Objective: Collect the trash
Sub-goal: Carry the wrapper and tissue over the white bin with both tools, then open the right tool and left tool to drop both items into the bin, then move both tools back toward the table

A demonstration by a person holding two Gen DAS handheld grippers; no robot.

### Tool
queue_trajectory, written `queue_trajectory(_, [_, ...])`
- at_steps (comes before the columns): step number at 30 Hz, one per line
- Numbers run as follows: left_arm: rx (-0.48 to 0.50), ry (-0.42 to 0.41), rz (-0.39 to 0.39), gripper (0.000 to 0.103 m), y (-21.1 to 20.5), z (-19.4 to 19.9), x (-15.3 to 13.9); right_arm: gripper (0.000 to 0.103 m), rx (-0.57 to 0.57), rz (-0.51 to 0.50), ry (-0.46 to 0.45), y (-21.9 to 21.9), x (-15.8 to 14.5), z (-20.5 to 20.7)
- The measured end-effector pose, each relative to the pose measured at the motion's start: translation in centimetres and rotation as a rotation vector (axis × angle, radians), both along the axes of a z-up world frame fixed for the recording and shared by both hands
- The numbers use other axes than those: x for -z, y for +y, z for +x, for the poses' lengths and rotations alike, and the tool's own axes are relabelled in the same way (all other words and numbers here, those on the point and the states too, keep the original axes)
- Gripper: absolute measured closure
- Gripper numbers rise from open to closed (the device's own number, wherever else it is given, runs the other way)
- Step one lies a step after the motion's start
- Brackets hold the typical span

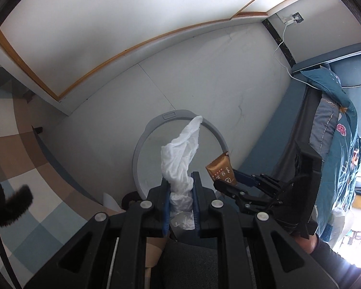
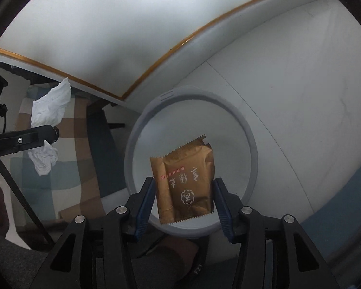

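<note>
A round grey trash bin (image 1: 138, 149) (image 2: 250, 149) stands on the pale floor below both grippers. My left gripper (image 1: 180, 178) (image 2: 53, 133) is shut on a crumpled white tissue (image 1: 180, 154) (image 2: 49, 110), which sticks up over the bin's near rim. A brown snack wrapper (image 2: 185, 178) (image 1: 220, 169) with printed characters hangs over the bin's mouth, between the fingers of my right gripper (image 2: 184, 185) (image 1: 231, 183). Those jaws stand wide, with the pads just beside the wrapper's edges and not squeezing it.
A checkered brown, blue and white rug (image 1: 24, 149) (image 2: 60, 168) lies left of the bin. A bed with a blue floral quilt (image 1: 341, 139) is on the right. A white cable runs from a wall socket (image 1: 297, 18). White panels with wooden trim (image 1: 108, 60) stand behind the bin.
</note>
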State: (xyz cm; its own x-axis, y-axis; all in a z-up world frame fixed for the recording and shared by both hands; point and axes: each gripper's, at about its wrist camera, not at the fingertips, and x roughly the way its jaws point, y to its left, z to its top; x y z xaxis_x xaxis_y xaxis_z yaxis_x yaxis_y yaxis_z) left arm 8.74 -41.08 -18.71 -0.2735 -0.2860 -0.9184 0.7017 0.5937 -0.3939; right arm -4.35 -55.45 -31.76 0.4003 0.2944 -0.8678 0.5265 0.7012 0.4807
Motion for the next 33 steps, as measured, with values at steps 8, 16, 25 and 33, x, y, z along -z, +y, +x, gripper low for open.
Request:
queue_trajectory(8, [0.045,0.036,0.044,0.092,-1.5,-0.7,1.3,0.032,-0.027,0.026,0.058,-0.7,1.9,-0.4])
queue_trajectory(16, [0.116,0.071,0.132,0.089,-3.1,-1.9,3.9,0.025,0.051,-0.024,0.040,-1.9,-0.3,-3.3])
queue_trajectory(25, [0.148,0.047,0.211,0.059,-3.5,-2.7,5.2,0.022,0.106,-0.067,-0.010,-2.5,-1.6,-3.8])
queue_trajectory(33, [0.129,-0.156,0.158,0.038,-2.7,-2.7,1.4,0.008,0.117,-0.056,-0.033,-2.4,-1.7,-4.1])
